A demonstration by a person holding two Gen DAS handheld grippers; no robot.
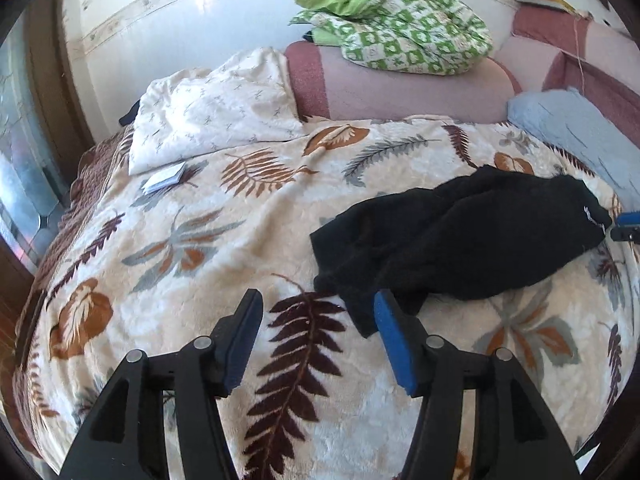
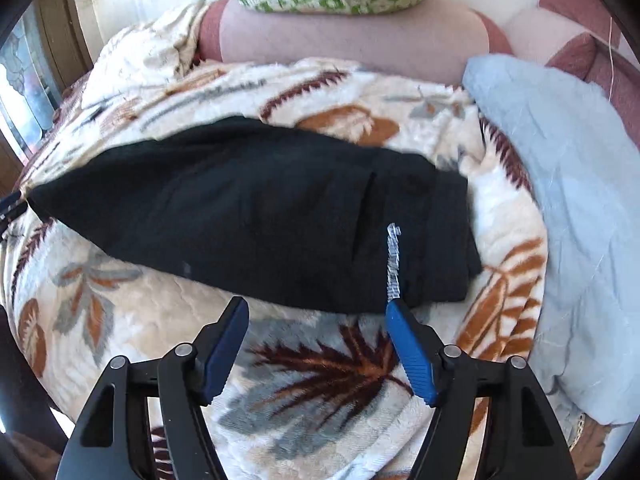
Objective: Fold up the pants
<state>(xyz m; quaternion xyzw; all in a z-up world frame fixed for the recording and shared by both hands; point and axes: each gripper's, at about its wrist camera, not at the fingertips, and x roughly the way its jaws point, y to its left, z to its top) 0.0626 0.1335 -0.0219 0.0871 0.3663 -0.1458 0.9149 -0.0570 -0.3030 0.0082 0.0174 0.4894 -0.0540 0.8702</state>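
The black, soft knit pants (image 1: 460, 236) are seen lying bunched on a cream plush blanket w/ brown and grey leaf print (image 1: 192, 248), toward its right half, near a pale blue cloth (image 1: 576, 128) at the bed edge. In the right wrist view the same pants (image 2: 256, 216) are spread as a long dark wedge across the blanket, w/ a short white tag or cord (image 2: 393, 258) showing near the end closest to the gripper.

The left gripper (image 1: 318, 304) is held wide, nothing between its blue pads; one pad overlaps the near corner of the fabric in view, but contact can't be told. The right gripper (image 2: 318, 312) is likewise spread wide and empty, tips just short of the pants' near edge.

Handling, as judged: fabric looks light, limp, thick-ish, prob. not slippery; it will sag and drag on the plush pile rather than slide cleanly. No stiffness to rely on, so a single pinch would let it droop. Best taken at two corners at once, e.g. the ends of the near edge, approx. at hem and waistband, w/ both layers pinched together. Which end is the waistband can't be told for sure.
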